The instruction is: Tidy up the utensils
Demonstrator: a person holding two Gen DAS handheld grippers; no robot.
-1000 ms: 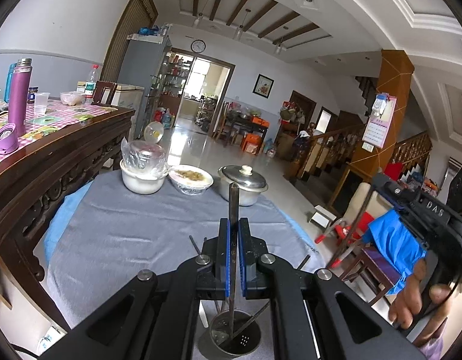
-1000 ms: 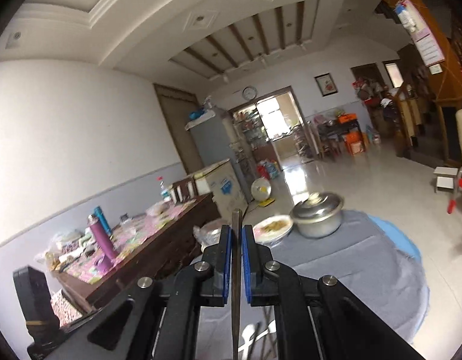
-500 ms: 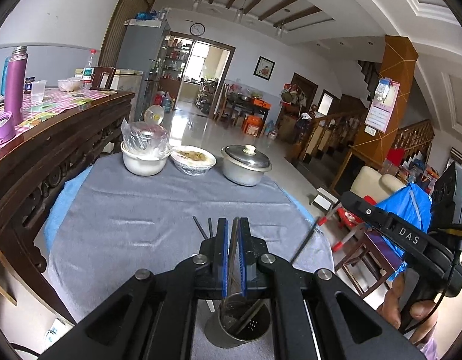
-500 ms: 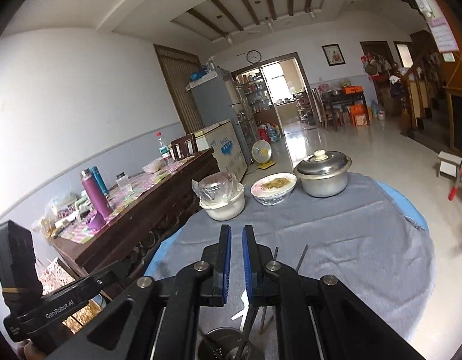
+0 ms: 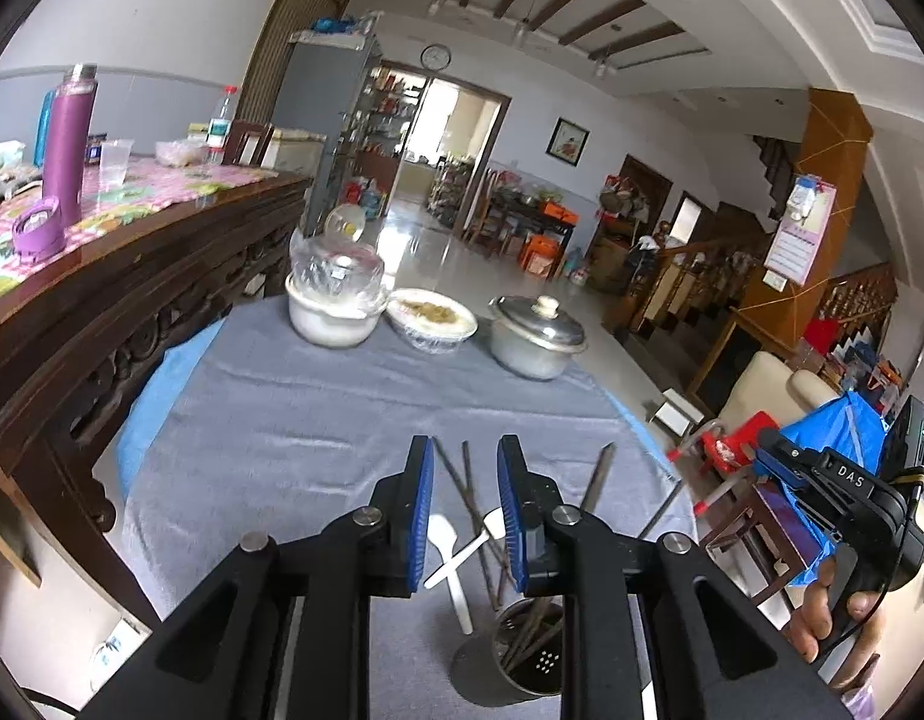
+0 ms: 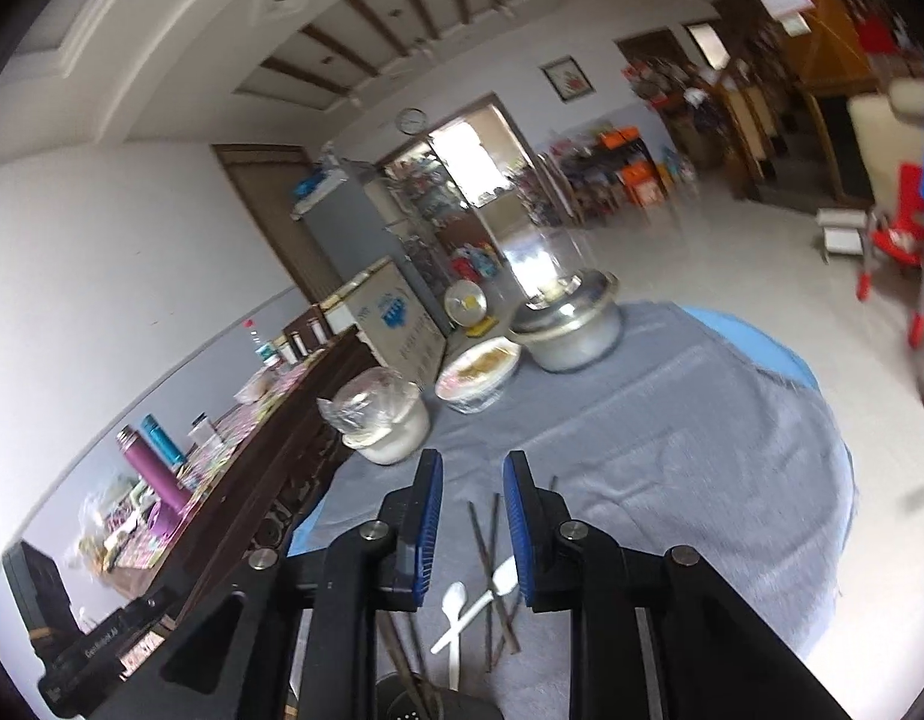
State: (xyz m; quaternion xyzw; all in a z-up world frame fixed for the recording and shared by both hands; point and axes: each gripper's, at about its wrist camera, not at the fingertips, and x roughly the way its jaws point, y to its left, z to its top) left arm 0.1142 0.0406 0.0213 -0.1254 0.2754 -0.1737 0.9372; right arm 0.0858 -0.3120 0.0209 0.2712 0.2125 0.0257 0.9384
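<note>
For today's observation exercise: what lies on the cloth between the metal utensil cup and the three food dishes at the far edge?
In the left wrist view, between the cup and the lidded pot: two white spoons and loose chopsticks, then bare grey cloth.

Grey cloth [image 5: 318, 420] over the surface, matt and softly wrinkled. Brushed-metal utensil holder [image 5: 510, 660] at 6 o'clock, dull sheen, perforated base. Two white plastic spoons [image 5: 456, 558], smooth and slightly glossy, beside dark matt chopsticks [image 5: 468, 492]. Shiny metal pot [image 5: 537, 339] at 1 o'clock, polished lid. Crinkled glossy plastic film on the white bowl [image 5: 333, 300] at 12 o'clock. Varnished carved wood sideboard [image 5: 120, 300] at 9 o'clock. Matt black plastic gripper bodies, blue rubbery pads [image 5: 423, 516].
</note>
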